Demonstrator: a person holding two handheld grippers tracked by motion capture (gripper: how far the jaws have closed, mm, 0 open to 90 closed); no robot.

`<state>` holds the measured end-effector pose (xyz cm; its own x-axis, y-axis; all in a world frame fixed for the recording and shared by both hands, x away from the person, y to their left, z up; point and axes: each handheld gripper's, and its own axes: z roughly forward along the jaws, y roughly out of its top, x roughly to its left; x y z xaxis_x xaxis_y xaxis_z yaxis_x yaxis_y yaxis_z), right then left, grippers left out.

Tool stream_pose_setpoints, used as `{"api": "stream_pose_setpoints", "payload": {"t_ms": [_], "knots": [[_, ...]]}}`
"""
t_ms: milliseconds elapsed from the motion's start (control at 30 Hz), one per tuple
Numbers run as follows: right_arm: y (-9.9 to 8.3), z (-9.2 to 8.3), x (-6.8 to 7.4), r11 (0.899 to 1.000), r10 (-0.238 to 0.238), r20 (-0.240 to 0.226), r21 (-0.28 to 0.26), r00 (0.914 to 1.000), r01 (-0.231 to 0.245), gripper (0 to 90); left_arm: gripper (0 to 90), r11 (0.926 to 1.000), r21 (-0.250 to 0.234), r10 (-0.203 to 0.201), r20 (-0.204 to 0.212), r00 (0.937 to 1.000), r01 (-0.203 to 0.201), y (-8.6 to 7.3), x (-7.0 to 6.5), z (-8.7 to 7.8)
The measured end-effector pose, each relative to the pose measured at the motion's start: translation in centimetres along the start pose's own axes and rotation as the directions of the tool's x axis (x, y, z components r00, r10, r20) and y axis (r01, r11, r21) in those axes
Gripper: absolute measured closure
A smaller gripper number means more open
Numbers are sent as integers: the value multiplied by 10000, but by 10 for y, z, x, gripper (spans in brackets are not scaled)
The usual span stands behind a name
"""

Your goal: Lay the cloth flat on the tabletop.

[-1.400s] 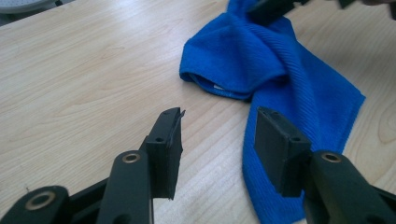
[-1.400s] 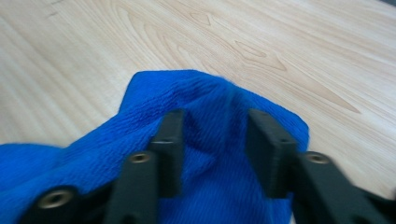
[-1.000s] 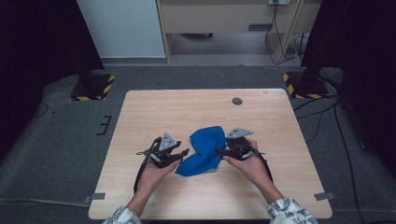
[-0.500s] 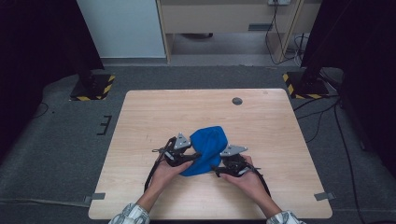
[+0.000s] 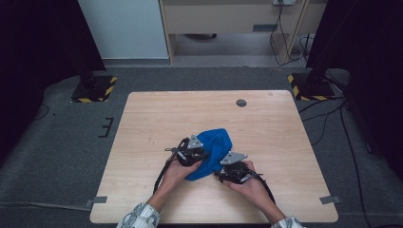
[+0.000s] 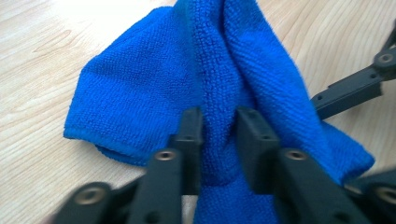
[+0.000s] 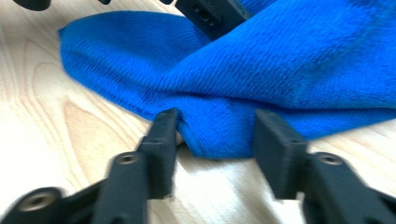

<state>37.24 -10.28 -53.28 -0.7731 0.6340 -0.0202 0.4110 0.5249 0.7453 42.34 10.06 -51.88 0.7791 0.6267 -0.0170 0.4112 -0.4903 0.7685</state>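
The blue cloth (image 5: 215, 152) lay bunched just below the centre of the high view, on the wooden table (image 5: 142, 118), with a gripper at each side of it. At the cloth's left edge, the left gripper (image 5: 196, 154) sat low over the fabric. In the left gripper view its jaws stood close together with a raised ridge of cloth (image 6: 219, 93) pinched between them, pads pressing on it; they had just been closing, likely to gather that fold so it could be lifted or pulled. The rest of the cloth spread toward the upper left of that frame, flat on the wood.

Lower right of the cloth in the high view, the right gripper (image 5: 227, 172) pointed into the near corner. In the right gripper view its jaws (image 7: 215, 135) straddled a corner of cloth (image 7: 219, 135); the left pad touched the fabric, the right pad stood clear of it, so no grip yet. Those jaws had also just been closing, with the corner between them. Both ends were probably being taken so the cloth could be spread or folded.
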Motion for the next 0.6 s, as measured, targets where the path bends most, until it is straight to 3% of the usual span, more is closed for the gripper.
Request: {"api": "stream_pose_setpoints", "payload": {"t_ms": [100,200,600], "knots": [[-1,-3,-5,10000,90,87,-35,9999,-89,730,836,9998,-118,-129,-10,9999,128,2,0,-3],[-1,-8,-10,9995,293,6,-137,9996,-293,792,841,9991,-363,-210,-67,9998,207,4,2,-13],[-8,-25,-61,9913,1296,783,-353,9885,-1272,835,832,9945,-647,-853,-466,9953,822,-4,18,-39]]}}
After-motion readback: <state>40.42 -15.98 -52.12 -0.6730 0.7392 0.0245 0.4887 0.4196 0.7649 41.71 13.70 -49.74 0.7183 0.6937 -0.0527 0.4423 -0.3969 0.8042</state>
